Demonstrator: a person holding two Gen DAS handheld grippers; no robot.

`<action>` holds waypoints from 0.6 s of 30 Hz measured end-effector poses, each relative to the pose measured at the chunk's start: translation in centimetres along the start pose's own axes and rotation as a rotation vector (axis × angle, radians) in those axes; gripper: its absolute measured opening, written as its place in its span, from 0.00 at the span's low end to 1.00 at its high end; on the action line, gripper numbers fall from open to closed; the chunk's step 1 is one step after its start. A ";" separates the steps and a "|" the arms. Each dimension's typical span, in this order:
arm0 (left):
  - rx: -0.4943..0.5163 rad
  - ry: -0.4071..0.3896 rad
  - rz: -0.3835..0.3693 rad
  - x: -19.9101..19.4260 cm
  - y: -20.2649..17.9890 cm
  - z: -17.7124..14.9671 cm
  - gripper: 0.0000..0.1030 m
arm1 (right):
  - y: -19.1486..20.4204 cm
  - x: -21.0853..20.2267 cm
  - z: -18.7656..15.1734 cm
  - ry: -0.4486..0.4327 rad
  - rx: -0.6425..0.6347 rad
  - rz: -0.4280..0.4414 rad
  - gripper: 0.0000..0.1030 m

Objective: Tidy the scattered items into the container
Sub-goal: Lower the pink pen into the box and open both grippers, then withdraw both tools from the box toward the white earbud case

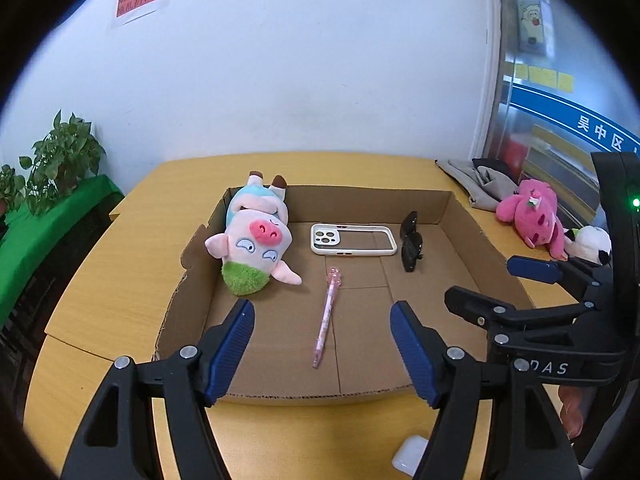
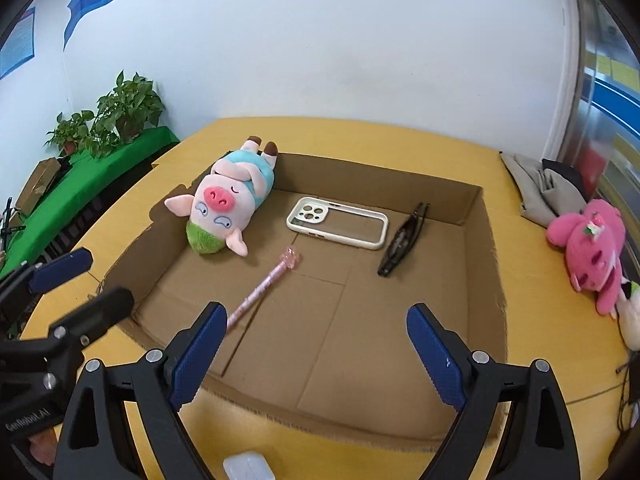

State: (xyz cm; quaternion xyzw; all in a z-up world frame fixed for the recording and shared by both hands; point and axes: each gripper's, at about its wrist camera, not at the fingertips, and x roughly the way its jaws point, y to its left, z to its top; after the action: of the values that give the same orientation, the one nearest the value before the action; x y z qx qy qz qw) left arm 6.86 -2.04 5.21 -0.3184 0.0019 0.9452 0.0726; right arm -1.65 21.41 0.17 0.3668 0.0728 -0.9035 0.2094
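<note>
A shallow cardboard box (image 1: 304, 395) (image 2: 486, 280) lies on the yellow table. Inside it are a pig plush (image 1: 256, 240) (image 2: 224, 204) at the far left, a white phone case (image 1: 354, 240) (image 2: 338, 222), a pink pen (image 1: 326, 318) (image 2: 264, 288) and a black folded item that looks like glasses (image 1: 411, 246) (image 2: 402, 242). My left gripper (image 1: 322, 312) (image 2: 102, 276) hangs open above the box's near edge, nothing between its pads. My right gripper (image 2: 318, 314) (image 1: 486, 280) is open and empty beside it, to the right.
A pink plush (image 1: 534, 212) (image 2: 590, 248) and a panda plush (image 1: 592, 244) lie on the table right of the box, grey cloth (image 2: 536, 188) behind them. A small white case (image 1: 408, 456) (image 2: 248, 466) sits at the table's near edge. Potted plants (image 2: 120, 112) stand at the left.
</note>
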 end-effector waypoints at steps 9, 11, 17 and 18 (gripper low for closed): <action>-0.004 -0.006 -0.011 -1.4 -0.4 -1.0 0.68 | -0.6 -2.4 -1.7 -0.015 -0.001 -0.018 0.91; -0.005 -0.008 -0.011 -1.5 -0.3 -1.0 0.68 | -0.6 -2.5 -1.9 -0.014 0.001 -0.023 0.91; -0.005 -0.002 -0.010 -1.2 -0.2 -1.1 0.68 | -0.8 -2.3 -2.2 -0.005 0.000 -0.019 0.91; -0.003 -0.001 -0.011 -1.1 -0.2 -1.1 0.68 | -0.8 -2.3 -2.2 -0.005 0.000 -0.018 0.91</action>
State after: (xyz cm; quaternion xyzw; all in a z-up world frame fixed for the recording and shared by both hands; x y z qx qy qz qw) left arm 8.45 -2.04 4.97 -0.3182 -0.0015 0.9448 0.0773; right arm 0.85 23.53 0.17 0.3639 0.0757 -0.9063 0.2013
